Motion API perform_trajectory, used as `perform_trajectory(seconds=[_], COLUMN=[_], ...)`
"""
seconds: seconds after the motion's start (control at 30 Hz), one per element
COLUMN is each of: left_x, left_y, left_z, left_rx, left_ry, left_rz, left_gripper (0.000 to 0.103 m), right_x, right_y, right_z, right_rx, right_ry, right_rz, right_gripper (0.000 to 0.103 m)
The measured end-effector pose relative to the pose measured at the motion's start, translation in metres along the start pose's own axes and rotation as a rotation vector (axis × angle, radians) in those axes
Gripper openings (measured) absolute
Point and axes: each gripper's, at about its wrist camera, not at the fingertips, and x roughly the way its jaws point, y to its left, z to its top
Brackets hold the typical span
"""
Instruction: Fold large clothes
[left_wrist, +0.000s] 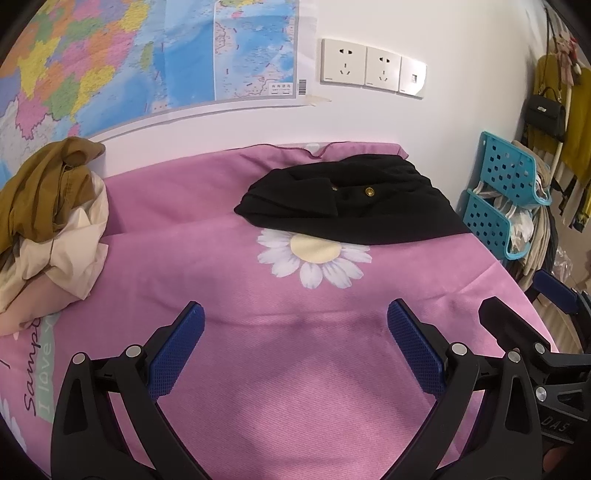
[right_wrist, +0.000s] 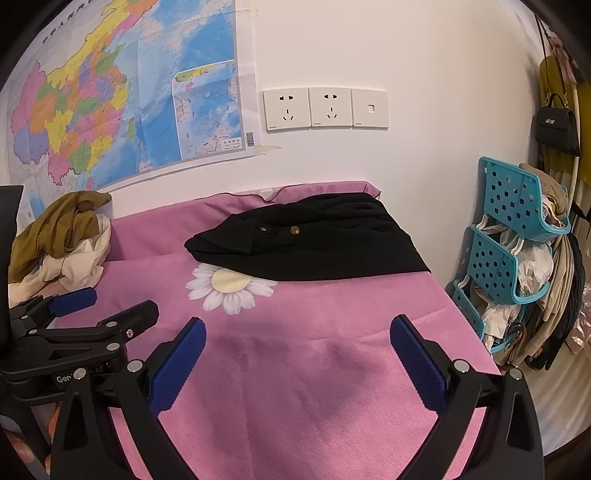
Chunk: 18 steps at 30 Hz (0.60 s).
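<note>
A black garment with gold buttons (left_wrist: 354, 206) (right_wrist: 314, 243) lies folded at the far right of the pink sheet (left_wrist: 221, 266) (right_wrist: 332, 332), partly covering a daisy print. A heap of brown and cream clothes (left_wrist: 51, 210) (right_wrist: 62, 240) sits at the far left by the wall. My left gripper (left_wrist: 295, 314) is open over the bare sheet, well short of the black garment, holding nothing. My right gripper (right_wrist: 297, 330) is open too, empty, beside the left one. Each gripper shows in the other's view: the right gripper (left_wrist: 524, 314) and the left gripper (right_wrist: 114, 299).
A wall with a map (left_wrist: 129, 55) and sockets (left_wrist: 373, 66) stands behind the bed. Turquoise perforated baskets (left_wrist: 498, 192) (right_wrist: 509, 251) with hangers stand off the right edge, beside hanging clothes and a black handbag (right_wrist: 557, 129). The sheet's right edge (right_wrist: 461, 314) drops off.
</note>
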Motion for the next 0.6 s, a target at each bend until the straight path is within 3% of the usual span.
perform_trajectory(seconds=[0.6], left_x=[-0.0001], left_y=[0.0009], left_z=[0.0009], left_rx=[-0.004], left_ry=[0.004], left_rz=[-0.002], left_gripper=[0.098], right_x=[-0.0011], right_y=[-0.0008], right_z=[0.0017], right_rx=[0.005], right_ry=[-0.001], right_rz=[0.003], right_gripper=[0.097])
